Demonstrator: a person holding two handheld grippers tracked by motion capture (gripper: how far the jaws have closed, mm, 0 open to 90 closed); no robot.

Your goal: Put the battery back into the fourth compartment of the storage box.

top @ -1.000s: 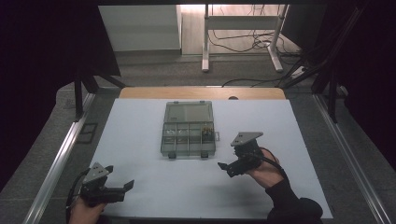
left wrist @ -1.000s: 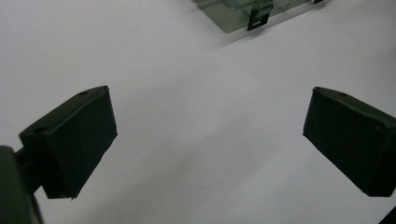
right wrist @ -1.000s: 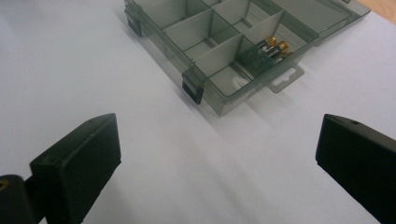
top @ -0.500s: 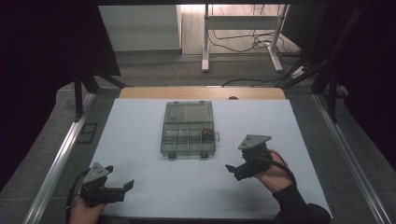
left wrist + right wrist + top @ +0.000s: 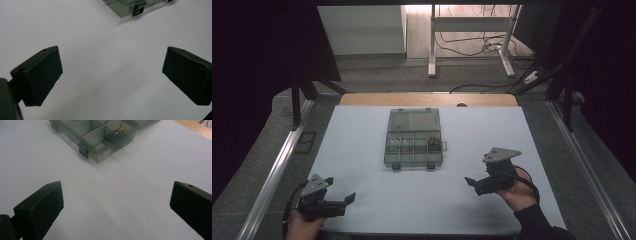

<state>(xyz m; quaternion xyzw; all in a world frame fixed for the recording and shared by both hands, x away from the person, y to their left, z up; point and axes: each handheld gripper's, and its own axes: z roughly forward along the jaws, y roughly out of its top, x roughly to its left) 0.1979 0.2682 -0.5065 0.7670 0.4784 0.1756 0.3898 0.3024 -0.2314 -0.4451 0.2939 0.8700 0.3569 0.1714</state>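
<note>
The right gripper [image 5: 472,184] was held low over the table [image 5: 362,150], jaws wide and empty, aimed leftward, near the organiser [image 5: 413,138] at table centre. The left gripper [image 5: 343,201] sat at the near-left corner (jaws likewise wide, empty). No legible writing was seen.

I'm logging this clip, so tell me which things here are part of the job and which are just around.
Part of the job:
clear grey plastic compartment box, lid open
left gripper, open
right gripper, open

Just around:
white table mat
white metal stand legs behind
black floor cables
</note>
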